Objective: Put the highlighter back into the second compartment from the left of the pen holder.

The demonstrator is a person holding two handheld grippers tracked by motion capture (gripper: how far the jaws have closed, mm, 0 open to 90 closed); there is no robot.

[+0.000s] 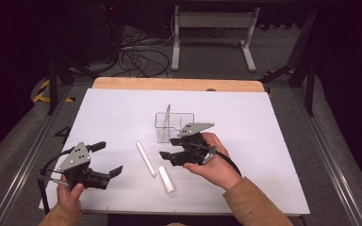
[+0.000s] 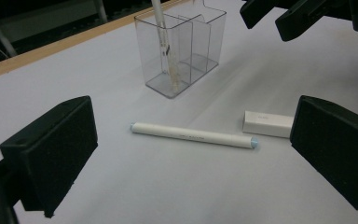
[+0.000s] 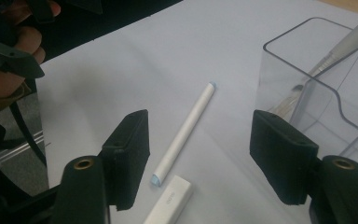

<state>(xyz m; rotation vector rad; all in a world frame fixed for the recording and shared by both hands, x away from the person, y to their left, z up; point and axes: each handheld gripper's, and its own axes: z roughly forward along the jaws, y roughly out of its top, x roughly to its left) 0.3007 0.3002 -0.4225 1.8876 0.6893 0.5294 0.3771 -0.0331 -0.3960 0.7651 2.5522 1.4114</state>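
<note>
Showing printed eraser (image 3: 168, 205), high view blurs it

High view looks down; both tool cameras closely share the pen (image 2: 193, 135).

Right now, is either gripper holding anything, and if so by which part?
Nothing is held. The left gripper and right gripper both stand open over the table, and the white pen and white eraser lie untouched.
</note>
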